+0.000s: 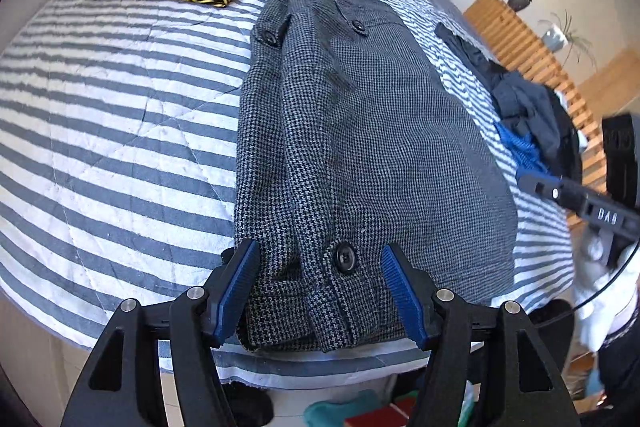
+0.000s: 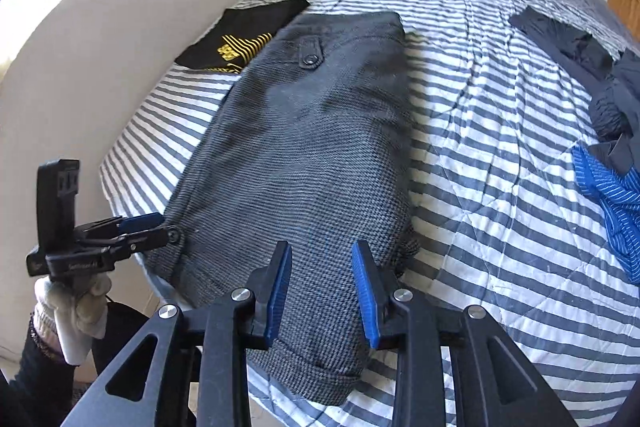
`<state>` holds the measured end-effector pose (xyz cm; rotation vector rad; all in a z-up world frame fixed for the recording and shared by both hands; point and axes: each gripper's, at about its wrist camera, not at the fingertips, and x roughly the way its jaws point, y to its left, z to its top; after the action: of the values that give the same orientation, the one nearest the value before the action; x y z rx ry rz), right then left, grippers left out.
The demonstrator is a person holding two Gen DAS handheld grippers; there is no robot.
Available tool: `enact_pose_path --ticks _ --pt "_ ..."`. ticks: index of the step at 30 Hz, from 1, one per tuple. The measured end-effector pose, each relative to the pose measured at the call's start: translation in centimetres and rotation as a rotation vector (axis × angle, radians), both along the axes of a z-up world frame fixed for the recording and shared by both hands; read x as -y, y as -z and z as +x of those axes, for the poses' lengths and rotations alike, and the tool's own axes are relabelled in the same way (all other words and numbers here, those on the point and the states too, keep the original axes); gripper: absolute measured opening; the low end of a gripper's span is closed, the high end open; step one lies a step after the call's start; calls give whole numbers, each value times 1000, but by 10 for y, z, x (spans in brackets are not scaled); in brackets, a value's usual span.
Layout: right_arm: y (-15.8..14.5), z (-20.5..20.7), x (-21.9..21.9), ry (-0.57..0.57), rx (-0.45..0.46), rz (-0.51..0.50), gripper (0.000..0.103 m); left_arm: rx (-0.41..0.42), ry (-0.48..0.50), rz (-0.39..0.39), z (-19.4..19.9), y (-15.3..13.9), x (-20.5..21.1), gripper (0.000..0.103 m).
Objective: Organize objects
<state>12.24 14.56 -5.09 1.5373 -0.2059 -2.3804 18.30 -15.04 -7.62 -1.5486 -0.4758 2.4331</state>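
Lying folded lengthwise on the blue-and-white striped quilted bedspread (image 1: 120, 131), the grey houndstooth woven garment (image 1: 360, 131) has its buttoned near end between the left gripper (image 1: 320, 291), whose jaws gape wide. The right gripper (image 2: 322, 291) stands narrower, empty, above the cloth. Risk: pinching a single layer could drag the fold open.

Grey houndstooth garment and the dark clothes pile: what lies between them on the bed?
Only bare striped bedspread separates the houndstooth garment from the clothes pile; clearest in the right wrist view.
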Motion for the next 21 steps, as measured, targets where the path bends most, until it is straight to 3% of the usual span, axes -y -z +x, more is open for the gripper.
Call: enact_pose_path --ticks 2,4,5,6,9,13,15,16,21 --pt "-6 -15 12 -14 -26 16 29 -12 10 -12 3 -1 -5 66" --pt "-21 -35 28 -31 -52 10 29 -22 10 -37 7 -2 -8 52" --pt "-27 -48 40 -47 -62 9 33 -25 7 -44 8 -2 -9 40" --pt "-29 -60 50 -62 -69 12 39 -27 6 -49 9 -2 -9 34" --pt "-34 -108 90 -88 -78 43 44 -37 5 -41 9 -3 -6 26" --pt "-23 -162 130 -81 -39 57 44 -43 3 -14 10 -3 -1 27" --pt "-14 -185 146 -68 -30 97 44 -56 -1 -20 13 -6 0 45" --pt "-8 -198 153 -59 -17 115 44 -73 -9 -24 16 -10 1 48" --pt "17 -235 165 -11 47 141 44 -120 35 1 21 -21 -4 50"
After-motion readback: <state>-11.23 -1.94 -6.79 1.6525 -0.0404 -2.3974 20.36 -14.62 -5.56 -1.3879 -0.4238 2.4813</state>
